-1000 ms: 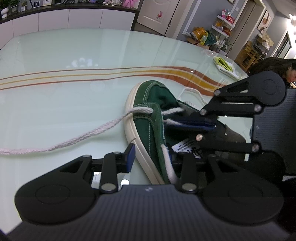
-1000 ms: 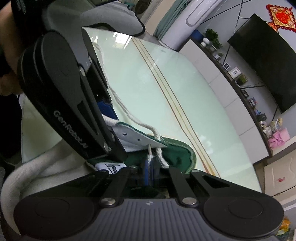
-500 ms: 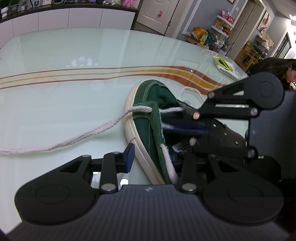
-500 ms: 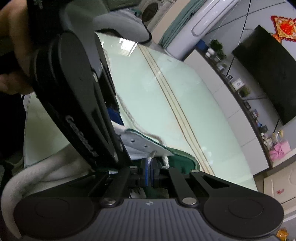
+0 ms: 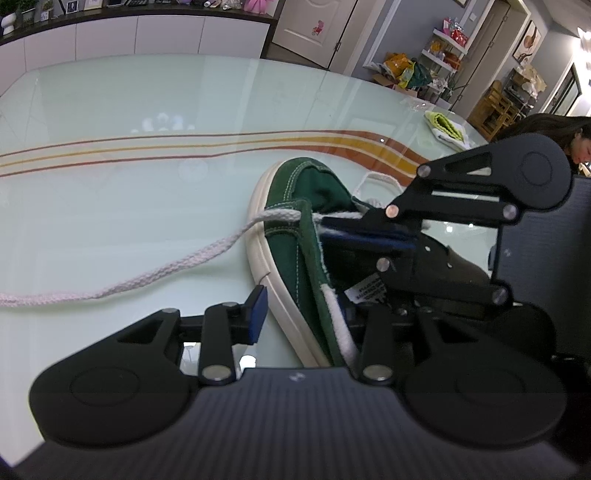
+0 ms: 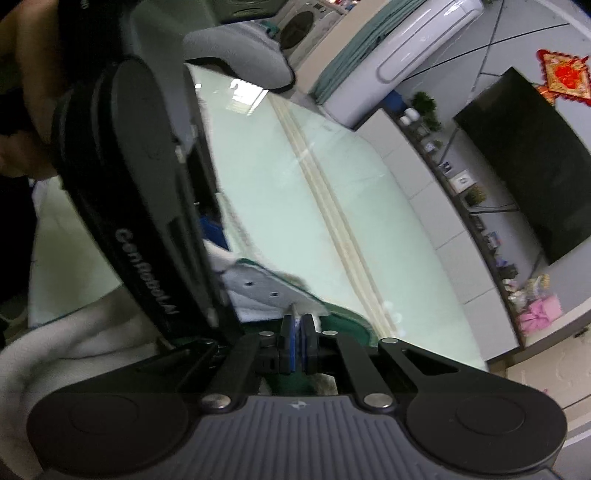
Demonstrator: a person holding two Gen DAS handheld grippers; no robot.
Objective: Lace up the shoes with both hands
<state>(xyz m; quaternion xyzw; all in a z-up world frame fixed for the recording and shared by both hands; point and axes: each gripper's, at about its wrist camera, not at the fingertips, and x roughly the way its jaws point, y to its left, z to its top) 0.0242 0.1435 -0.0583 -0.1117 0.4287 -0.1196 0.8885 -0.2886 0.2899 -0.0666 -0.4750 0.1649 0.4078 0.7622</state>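
The green shoe with its cream sole lies on a pale green glass table, straddled by the left gripper, whose jaws stand wide apart: one blue-padded finger sits on the glass just outside the sole, while the other is hidden behind the shoe's upper. It holds nothing. From the far side of the shoe the right gripper reaches over the open throat, its blue pads pressed together on the white lace just past the first eyelet row. That view is blurred, though a white sliver shows at the pinch. Away from the shoe, the free lace trails across the glass toward the left edge of the left wrist view, and a second loop lies beyond the toe. Curved orange and brown stripes run across the table behind the shoe. Farther off stand white cabinets, a door, cluttered shelves and a folded yellow-green cloth at the table's edge. A dark television hangs on the wall in the right wrist view.
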